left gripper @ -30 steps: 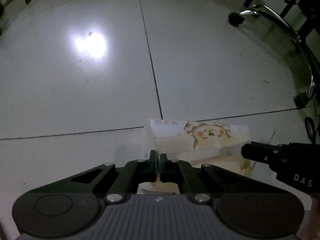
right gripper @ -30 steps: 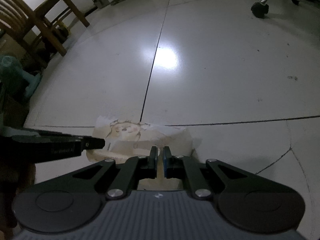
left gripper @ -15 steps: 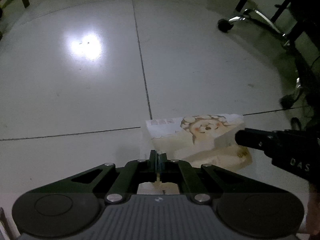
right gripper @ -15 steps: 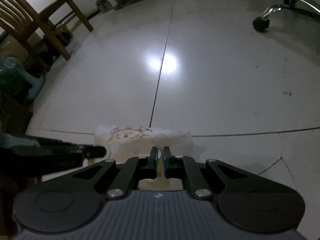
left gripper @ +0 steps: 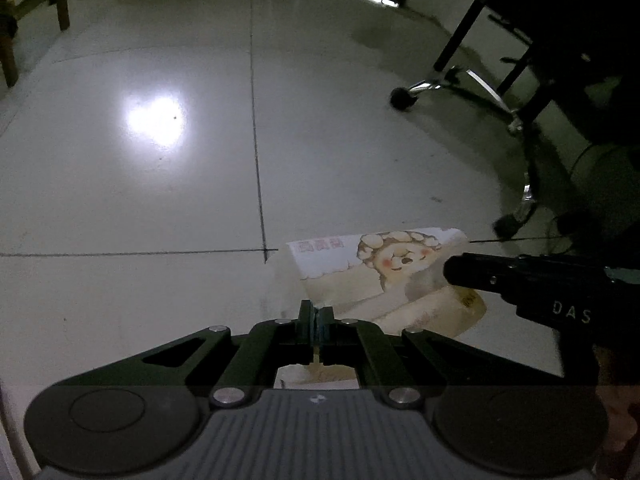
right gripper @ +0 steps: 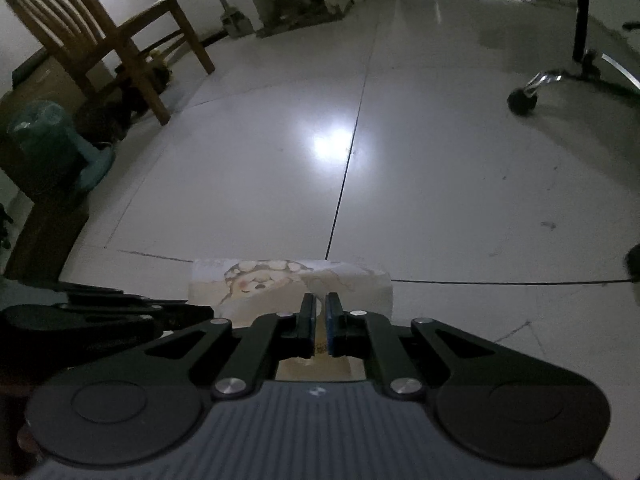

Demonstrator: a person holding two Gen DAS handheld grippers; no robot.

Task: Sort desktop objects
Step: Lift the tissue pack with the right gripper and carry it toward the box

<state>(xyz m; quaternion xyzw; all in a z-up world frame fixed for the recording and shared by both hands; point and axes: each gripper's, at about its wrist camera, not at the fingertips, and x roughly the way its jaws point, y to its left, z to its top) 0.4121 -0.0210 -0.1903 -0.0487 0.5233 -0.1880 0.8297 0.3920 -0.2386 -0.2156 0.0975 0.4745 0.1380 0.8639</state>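
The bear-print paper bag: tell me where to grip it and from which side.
Grip the bear-print paper bag along its near top edge, one set of tongs toward each end, coming from above. It is thin and floppy, so two spread pinches keep it from sagging. Left tongs and right tongs already pinch there.

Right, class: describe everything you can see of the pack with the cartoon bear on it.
The pack is a soft, crinkly pack, cream and white, printed with a blushing cartoon bear and small reddish characters along its top edge. It looks like thin plastic film. It hangs above the tiled floor, tilted and slightly sagging. The left gripper is shut on its near edge, and the right gripper is shut on another part of that edge, so both hold it.
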